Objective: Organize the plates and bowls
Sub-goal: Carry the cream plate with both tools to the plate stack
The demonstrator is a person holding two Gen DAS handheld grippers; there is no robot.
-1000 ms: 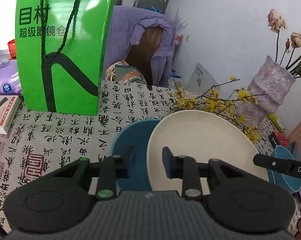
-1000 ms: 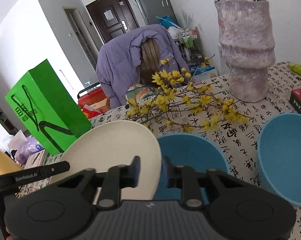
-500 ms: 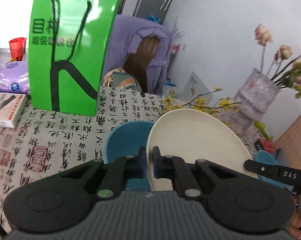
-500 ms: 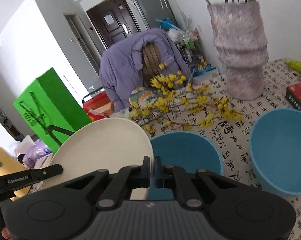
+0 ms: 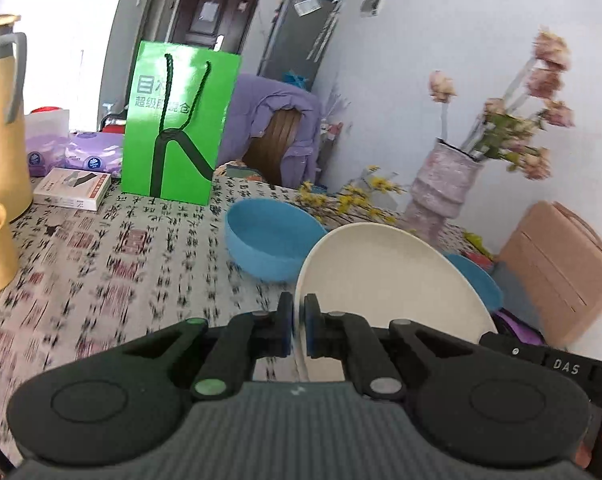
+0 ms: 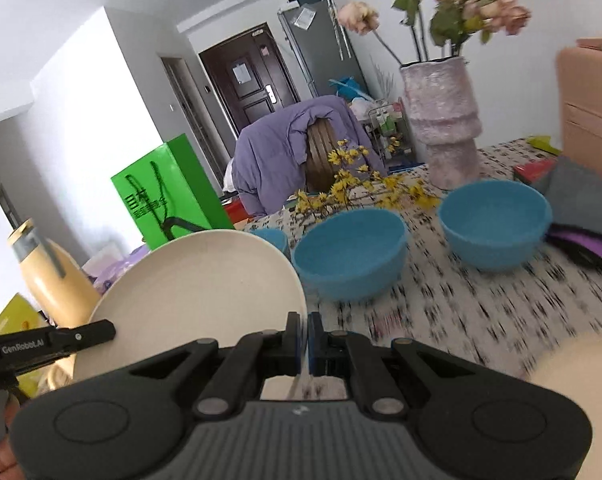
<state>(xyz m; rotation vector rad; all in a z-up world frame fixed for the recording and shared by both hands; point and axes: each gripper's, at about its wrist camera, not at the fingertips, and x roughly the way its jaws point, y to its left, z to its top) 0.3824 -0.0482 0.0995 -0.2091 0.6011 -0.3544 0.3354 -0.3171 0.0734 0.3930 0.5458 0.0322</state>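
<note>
A cream plate (image 5: 385, 292) is held off the table between both grippers. My left gripper (image 5: 297, 330) is shut on the plate's left rim. My right gripper (image 6: 304, 338) is shut on the plate's right rim, and the plate (image 6: 197, 292) spreads to its left. A blue bowl (image 5: 273, 238) stands on the table beyond the plate, also in the right wrist view (image 6: 349, 252). A second blue bowl (image 6: 495, 222) stands to its right and peeks from behind the plate in the left wrist view (image 5: 475, 282). A small blue bowl (image 6: 271, 238) sits behind the plate.
The table has a calligraphy-print cloth (image 5: 101, 264). A green paper bag (image 5: 179, 128), a book (image 5: 73, 188) and a yellow jug (image 5: 1, 120) stand at the left. A pink vase (image 6: 441, 120) with flowers, yellow blossom twigs (image 6: 361, 188) and a pink case (image 5: 557, 276) are at the right.
Both grippers closed on the plate's rim and lifted it up and back from the blue bowl. The bowls now lie farther away and lower in both views.
</note>
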